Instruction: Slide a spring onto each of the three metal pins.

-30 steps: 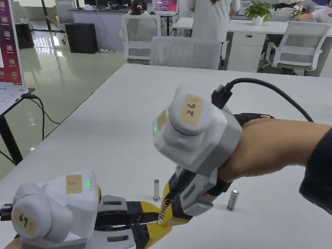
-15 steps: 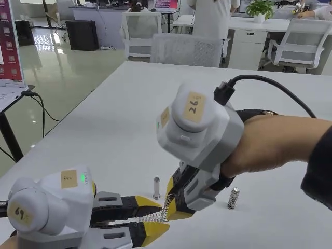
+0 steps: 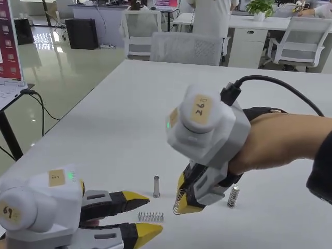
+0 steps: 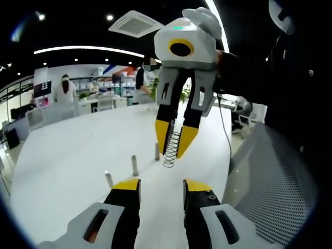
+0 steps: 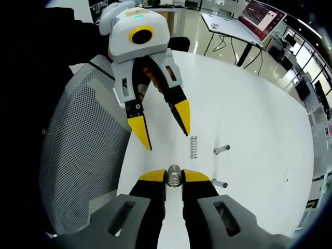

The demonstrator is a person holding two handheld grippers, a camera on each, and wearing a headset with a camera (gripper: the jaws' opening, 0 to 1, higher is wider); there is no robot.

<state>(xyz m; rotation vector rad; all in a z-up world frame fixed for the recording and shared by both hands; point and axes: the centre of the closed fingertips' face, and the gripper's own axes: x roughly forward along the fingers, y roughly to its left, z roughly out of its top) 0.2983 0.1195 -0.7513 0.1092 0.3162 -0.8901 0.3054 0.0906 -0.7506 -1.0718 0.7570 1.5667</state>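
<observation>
A spring (image 3: 178, 201) is pinched in the jaws of the down-pointed right gripper (image 3: 184, 198); the left gripper (image 3: 153, 211) is held level, jaws spread.

The white table (image 3: 119, 119) before me carried a bare metal pin (image 3: 156, 186) standing upright, a loose spring (image 3: 151, 216) lying flat near it, and an upright spring (image 3: 234, 196) well apart to the right (any pin inside it I could not make out).
</observation>
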